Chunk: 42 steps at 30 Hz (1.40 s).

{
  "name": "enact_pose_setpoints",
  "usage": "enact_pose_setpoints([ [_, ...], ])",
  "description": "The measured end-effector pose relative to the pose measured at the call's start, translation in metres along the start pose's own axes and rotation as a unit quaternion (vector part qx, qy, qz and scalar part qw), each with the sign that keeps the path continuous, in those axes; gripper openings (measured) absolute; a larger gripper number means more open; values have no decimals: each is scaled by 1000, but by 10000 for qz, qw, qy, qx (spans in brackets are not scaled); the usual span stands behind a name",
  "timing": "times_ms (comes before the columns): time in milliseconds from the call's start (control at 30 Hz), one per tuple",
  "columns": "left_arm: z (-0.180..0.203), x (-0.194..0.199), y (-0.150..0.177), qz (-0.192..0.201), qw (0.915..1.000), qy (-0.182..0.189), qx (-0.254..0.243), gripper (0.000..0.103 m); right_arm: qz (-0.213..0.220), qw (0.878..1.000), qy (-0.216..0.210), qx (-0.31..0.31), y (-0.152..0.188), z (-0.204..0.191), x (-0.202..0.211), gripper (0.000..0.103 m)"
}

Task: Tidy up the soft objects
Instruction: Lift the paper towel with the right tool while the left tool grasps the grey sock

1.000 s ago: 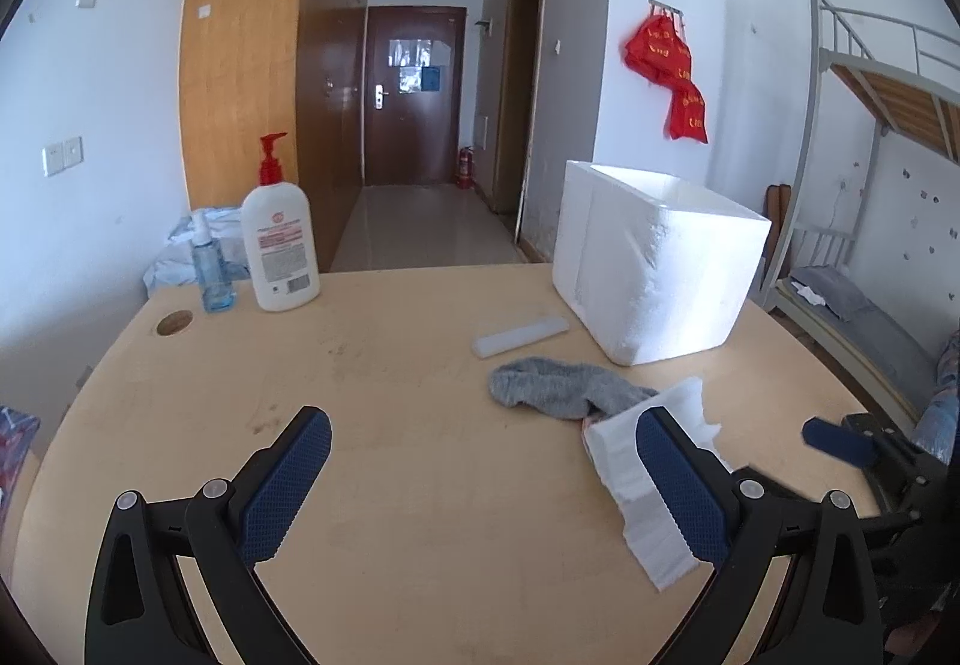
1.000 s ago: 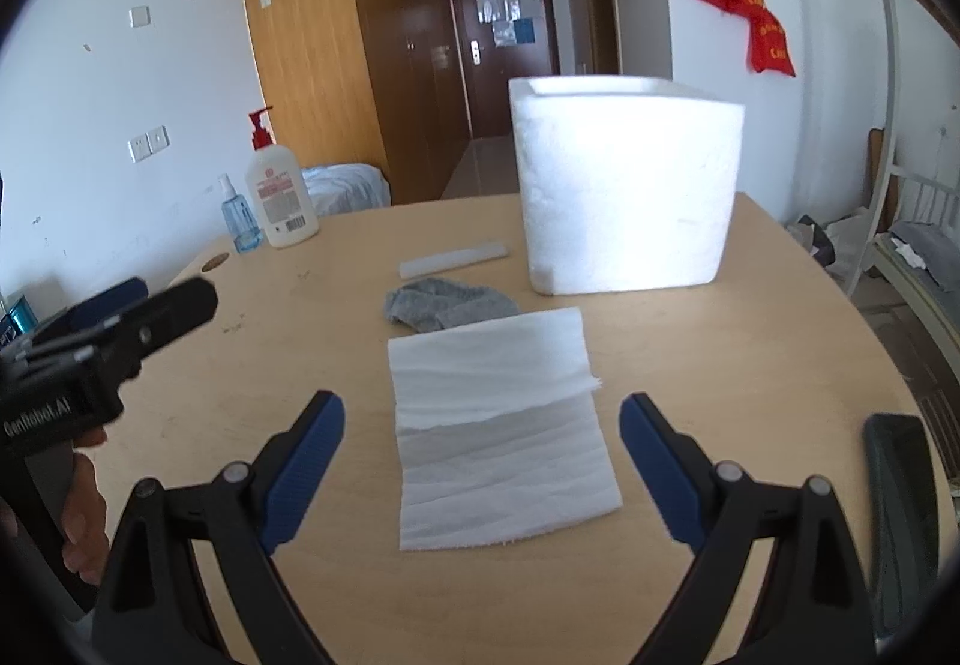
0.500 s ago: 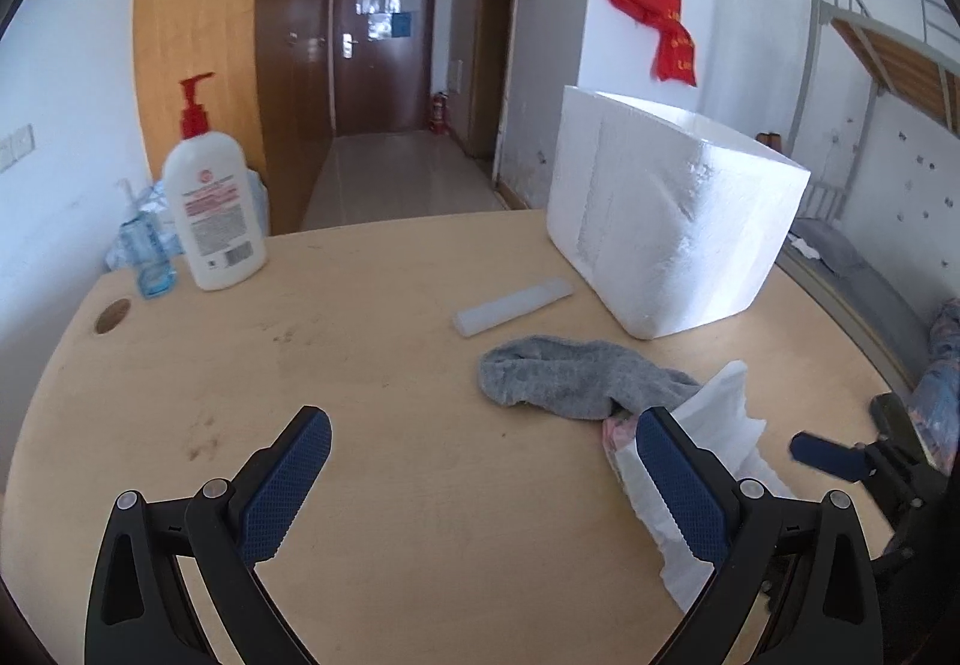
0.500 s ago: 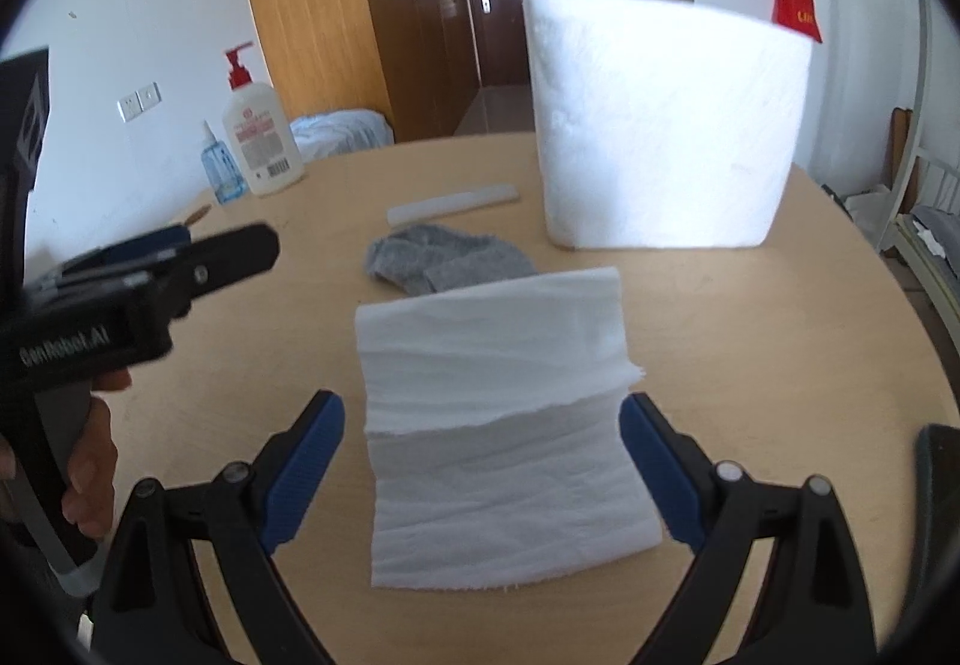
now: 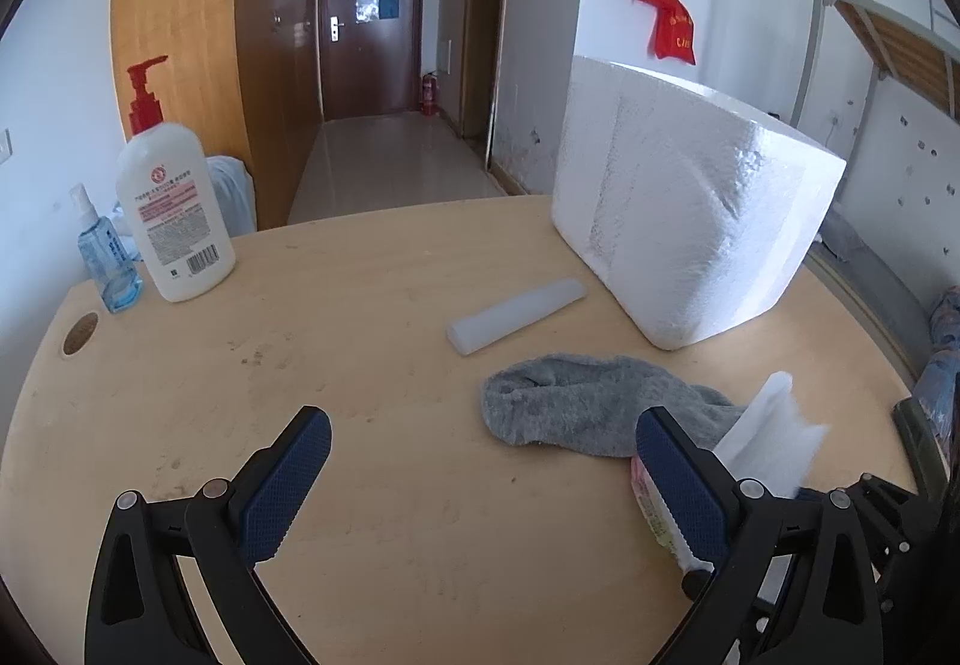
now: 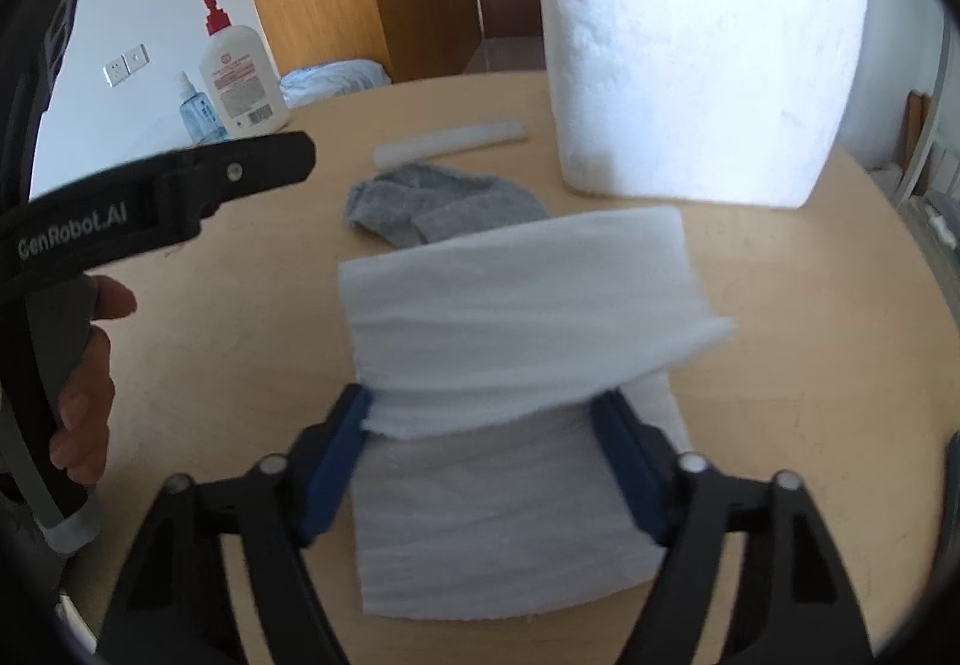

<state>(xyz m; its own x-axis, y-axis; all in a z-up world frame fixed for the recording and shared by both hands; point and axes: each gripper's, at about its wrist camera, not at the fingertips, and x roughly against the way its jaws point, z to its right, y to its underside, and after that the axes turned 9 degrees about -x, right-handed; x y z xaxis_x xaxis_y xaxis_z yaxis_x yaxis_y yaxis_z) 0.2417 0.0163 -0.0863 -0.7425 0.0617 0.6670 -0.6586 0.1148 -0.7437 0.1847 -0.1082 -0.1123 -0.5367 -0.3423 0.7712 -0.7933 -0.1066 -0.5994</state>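
A white tissue pack lies on the round wooden table, its top sheets sticking up. My right gripper is open with its blue pads on either side of the pack's near half. A grey sock lies just behind the pack; it also shows in the left wrist view, with the tissue pack to its right. My left gripper is open and empty above the table, left of the sock. A white foam box stands at the back right.
A white lotion pump bottle and a small blue spray bottle stand at the table's far left. A white foam strip lies between the box and the sock. A bunk bed stands to the right.
My right gripper has moved forward and down until its pads straddle the tissue pack. My left gripper has moved forward towards the sock. Both stayed open.
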Motion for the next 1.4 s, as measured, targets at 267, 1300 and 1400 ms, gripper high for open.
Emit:
enact_pose_setpoints([
  [267,-2,-1,-3,54,10000,29,61,102,-60,9998,-148,-92,0,7,5,28],
  [1300,59,-67,-18,-359,9975,322,-516,91,544,9953,-250,-758,0,55,43,13],
  [1400,59,-75,-18,-484,9969,312,-540,79,523,9955,-266,-742,0,54,41,14],
])
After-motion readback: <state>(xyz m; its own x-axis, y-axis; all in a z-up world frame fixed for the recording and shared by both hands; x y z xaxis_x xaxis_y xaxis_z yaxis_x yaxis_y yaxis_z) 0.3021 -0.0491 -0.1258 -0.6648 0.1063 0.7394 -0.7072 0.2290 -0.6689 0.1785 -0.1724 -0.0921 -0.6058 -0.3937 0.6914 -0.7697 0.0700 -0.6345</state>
